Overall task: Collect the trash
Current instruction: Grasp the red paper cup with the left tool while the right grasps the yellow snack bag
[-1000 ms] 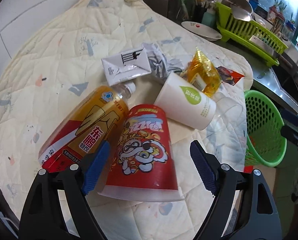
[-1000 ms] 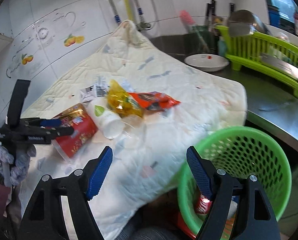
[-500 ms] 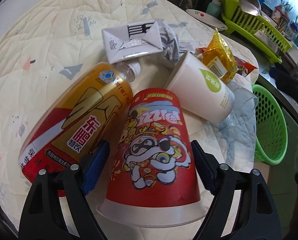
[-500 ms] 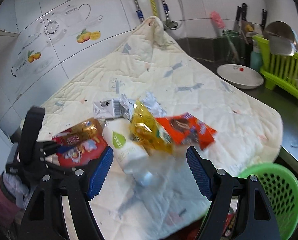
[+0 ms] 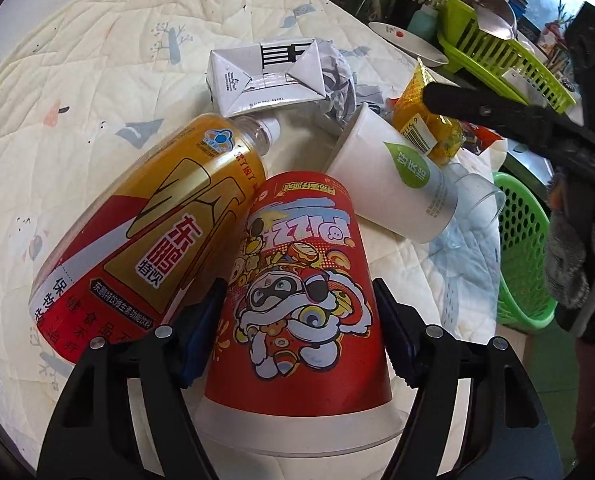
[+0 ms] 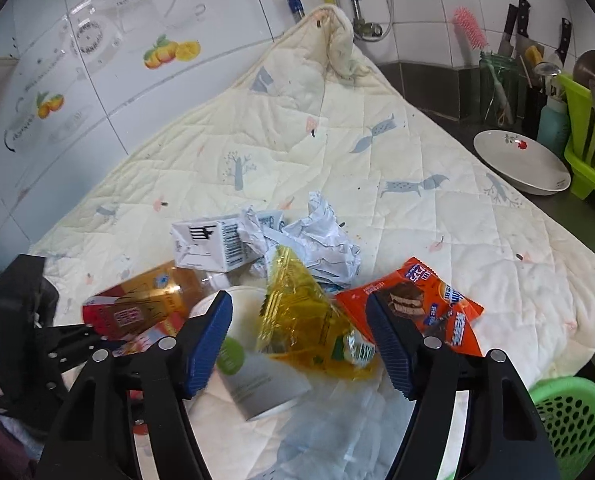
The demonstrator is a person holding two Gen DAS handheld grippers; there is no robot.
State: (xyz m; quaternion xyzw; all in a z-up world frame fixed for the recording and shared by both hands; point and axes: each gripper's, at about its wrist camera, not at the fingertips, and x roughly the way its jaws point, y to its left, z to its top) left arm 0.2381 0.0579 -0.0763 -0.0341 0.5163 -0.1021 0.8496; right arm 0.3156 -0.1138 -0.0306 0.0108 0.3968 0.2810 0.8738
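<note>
The left gripper (image 5: 297, 332) sits low over the quilted mat (image 5: 77, 80) with both blue pads against the flanks of a red printed paper cup (image 5: 301, 280). The cup lies on its side, wide rim toward the camera. The pads touch the cup wall, but no denting shows, so whether the grip is firm cannot be told; it reads as a grasp being set, not yet a lift. The left pad is wedged between the cup and an energy-drink bottle (image 5: 149, 232) lying against it, which is why the approach is so tight on that side.

The right gripper (image 6: 299, 340) is spread wide and empty, poised above a yellow snack wrapper (image 6: 297, 320). An orange biscuit packet (image 6: 421, 304) lies just beside its right finger, a white paper cup (image 6: 253, 364) by its left.

Remaining trash is clustered mid-mat: a white carton (image 6: 209, 244) and crumpled paper (image 6: 317, 236) touching it, plus a clear plastic cup (image 5: 473, 200) at the white cup's mouth.

The green basket (image 5: 525, 248) stands off the mat's edge, below counter level, apparently the collection point. Most items remain uncollected.
</note>
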